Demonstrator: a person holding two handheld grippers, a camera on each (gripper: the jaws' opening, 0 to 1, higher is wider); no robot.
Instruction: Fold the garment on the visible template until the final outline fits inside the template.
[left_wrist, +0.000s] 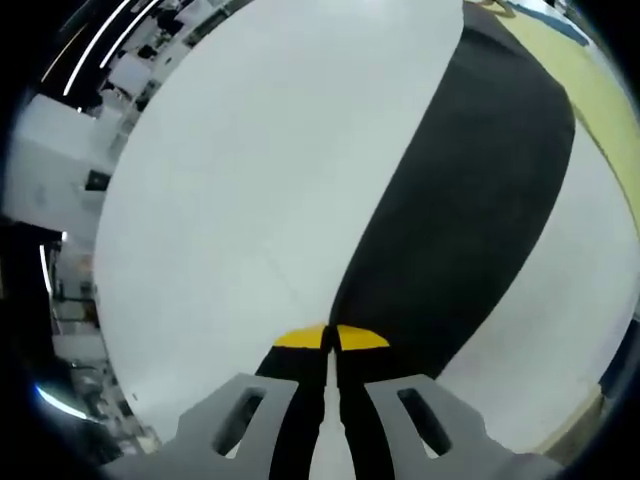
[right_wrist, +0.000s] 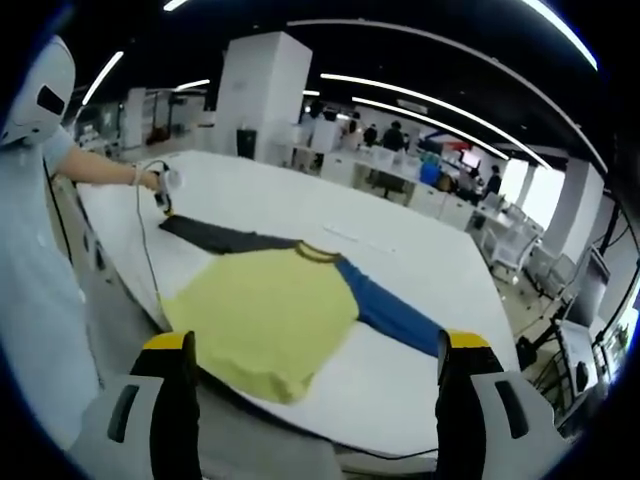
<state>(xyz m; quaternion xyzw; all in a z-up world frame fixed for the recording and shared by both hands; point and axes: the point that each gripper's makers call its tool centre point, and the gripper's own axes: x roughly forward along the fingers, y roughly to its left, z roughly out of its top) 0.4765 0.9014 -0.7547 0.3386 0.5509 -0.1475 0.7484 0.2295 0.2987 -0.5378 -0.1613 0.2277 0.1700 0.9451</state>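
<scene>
Right now, through the left gripper view, my left tongs (left_wrist: 331, 345) have their jaws pressed together on the end of the garment's black sleeve (left_wrist: 470, 210); the yellow tips meet with cloth between them. That sleeve runs straight away from the tongs as a long dark band over the white desk (left_wrist: 230, 200), and its far end joins the yellow body (left_wrist: 590, 85), off ahead and to the right.

Through the right gripper view, my right tongs (right_wrist: 314, 352) are spread wide and hold nothing, hanging back off the desk's near edge. The garment (right_wrist: 265, 310) lies flat on the desk ahead of them: yellow body nearest, its hem at or just over the desk edge, a blue sleeve (right_wrist: 390, 315) reaching right and the black sleeve reaching left to where the left tongs (right_wrist: 163, 203) pinch its cuff. Its long axis, cuff to cuff, runs across the line of the right tongs; the collar (right_wrist: 318, 252) points away from them. I can make out no template.

I judge this the first fold: the black sleeve is gripped and should be carried inward over the yellow body. The right tongs would then need to close in on the blue cuff.
</scene>
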